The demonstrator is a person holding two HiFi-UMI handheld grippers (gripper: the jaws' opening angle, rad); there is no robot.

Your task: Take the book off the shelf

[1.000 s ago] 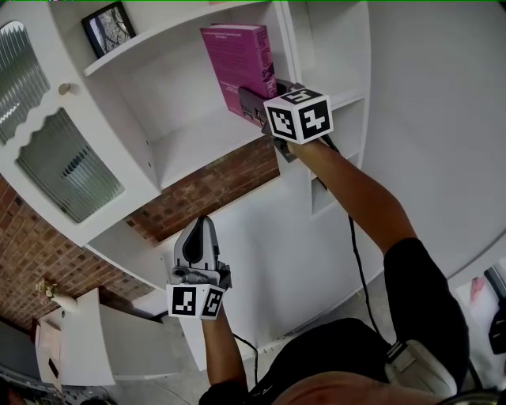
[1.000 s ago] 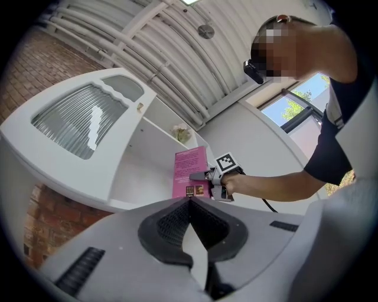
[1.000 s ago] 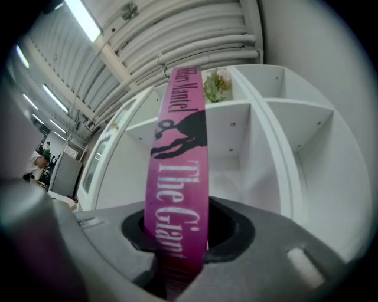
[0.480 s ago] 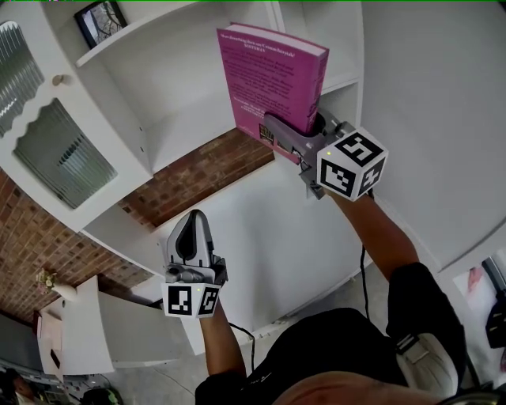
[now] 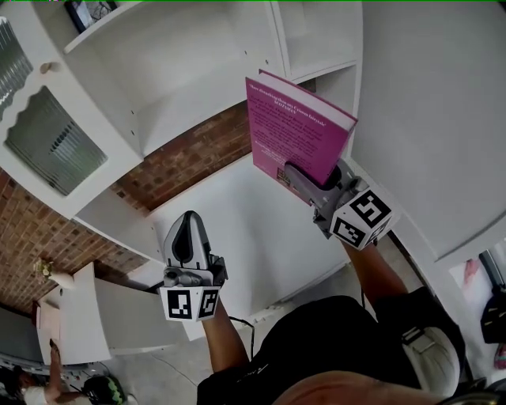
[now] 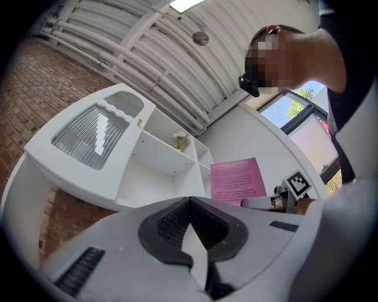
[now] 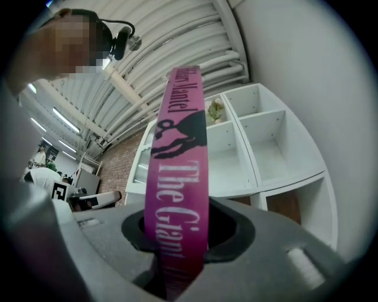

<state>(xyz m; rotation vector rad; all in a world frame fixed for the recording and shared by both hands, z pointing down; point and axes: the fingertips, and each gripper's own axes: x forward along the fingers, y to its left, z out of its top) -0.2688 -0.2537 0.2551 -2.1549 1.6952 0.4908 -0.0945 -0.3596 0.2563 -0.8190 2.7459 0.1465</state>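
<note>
The pink book (image 5: pixel 296 130) is off the white shelf unit (image 5: pixel 198 87) and stands upright in the air in front of it. My right gripper (image 5: pixel 315 183) is shut on the book's lower edge, below and in front of the shelf openings. In the right gripper view the book's pink spine (image 7: pixel 177 171) with pale lettering runs up between the jaws of the right gripper (image 7: pixel 177 242). My left gripper (image 5: pixel 188 237) is held lower left, jaws together, holding nothing. In the left gripper view, past the left gripper (image 6: pixel 192 236), the book (image 6: pixel 238 180) shows to the right.
A framed picture (image 5: pixel 87 12) stands on the upper shelf. A cabinet door with ribbed glass (image 5: pixel 47 142) is at the left, a brick wall (image 5: pixel 182 162) behind the unit. A small bunch of flowers (image 7: pixel 215 109) sits on a shelf. A white wall (image 5: pixel 443 119) is at the right.
My right gripper has drawn the book out of the shelf and brought it down and toward me. The left gripper has barely moved.
</note>
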